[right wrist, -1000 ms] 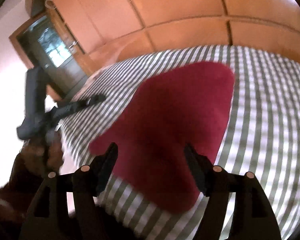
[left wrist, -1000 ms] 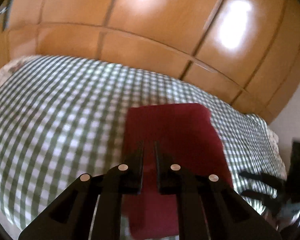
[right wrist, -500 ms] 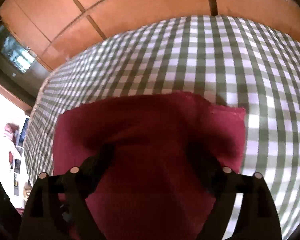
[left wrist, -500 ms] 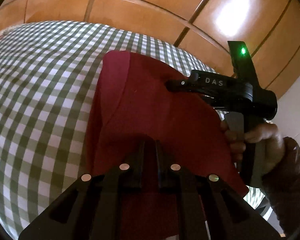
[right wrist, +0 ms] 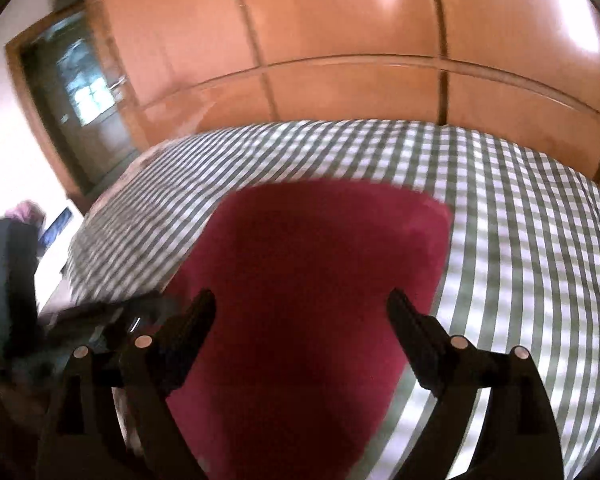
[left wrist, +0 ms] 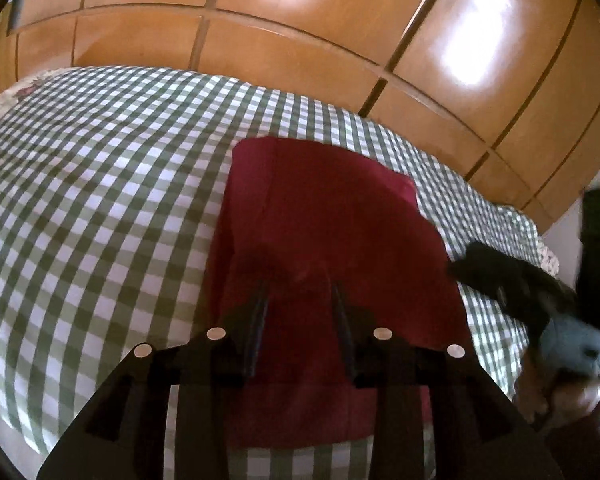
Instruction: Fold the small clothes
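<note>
- Red cloth (left wrist: 332, 240) lies folded on the bed (left wrist: 100, 200), checked sheet all round it, near the front edge.
- Left gripper (left wrist: 300, 300): fingers have just been opening, now parted over the cloth, pinching nothing.
- Right gripper (right wrist: 300, 312): fingers spread wide above the cloth, nothing held.
- Step, as I judge it: release after a fold. Lift straight off so the layer is not dragged, then smooth the raised left edge before the next fold.

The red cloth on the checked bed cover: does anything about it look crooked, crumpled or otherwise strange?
Nothing serious stands out. The red cloth lies folded and flat on the checked cover. One small thing: along its left side a lower layer sticks out past the top layer, so the edges do not line up exactly.
</note>
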